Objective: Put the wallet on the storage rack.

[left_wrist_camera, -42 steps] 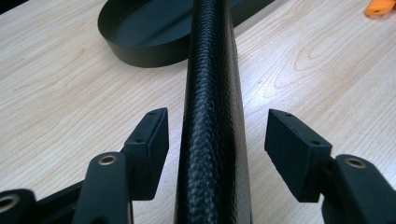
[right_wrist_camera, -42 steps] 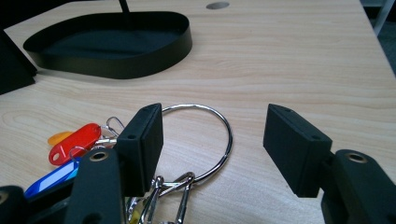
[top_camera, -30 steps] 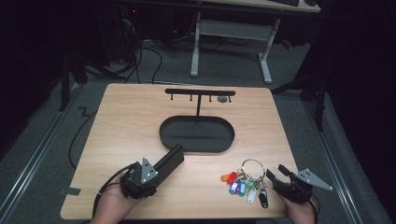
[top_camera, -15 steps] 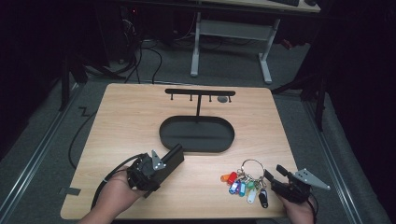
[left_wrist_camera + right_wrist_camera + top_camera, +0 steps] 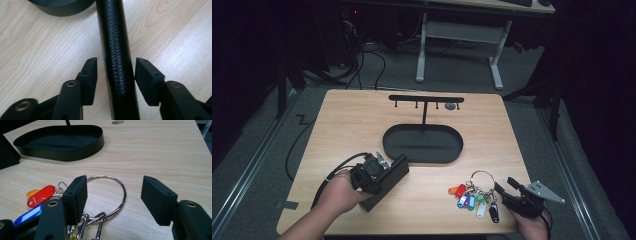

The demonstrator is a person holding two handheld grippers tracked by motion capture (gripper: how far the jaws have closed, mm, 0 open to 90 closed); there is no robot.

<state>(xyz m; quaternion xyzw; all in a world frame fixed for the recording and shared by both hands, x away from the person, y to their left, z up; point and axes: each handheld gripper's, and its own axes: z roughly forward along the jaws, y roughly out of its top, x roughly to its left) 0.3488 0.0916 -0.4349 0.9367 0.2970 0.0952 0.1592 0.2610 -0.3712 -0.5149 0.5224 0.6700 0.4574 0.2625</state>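
Note:
A long black case (image 5: 398,166) with a leather grain lies on the wooden table (image 5: 352,125), in front of the oval tray. My left gripper (image 5: 382,172) straddles it. In the left gripper view the case (image 5: 115,32) runs up between the jaws of that gripper (image 5: 116,66). The jaws have just been closing, and a thin gap still shows on each side of the case. My right gripper (image 5: 504,184) rests at the front right, open. A steel key ring (image 5: 124,191) lies partly between its jaws (image 5: 113,187), untouched, with several coloured tags (image 5: 469,200) fanned out to its left.
A black oval tray (image 5: 422,159) sits mid-table, with a post and a hooked crossbar (image 5: 426,98) rising behind it. A small grey disc (image 5: 451,106) lies near the bar. The table's front edge runs just below both hands. Desk legs and cables stand beyond the far edge.
My left hand has moved up and forward along the black case toward the tray, and its jaws have narrowed around it. The right gripper and the keys have stayed put.

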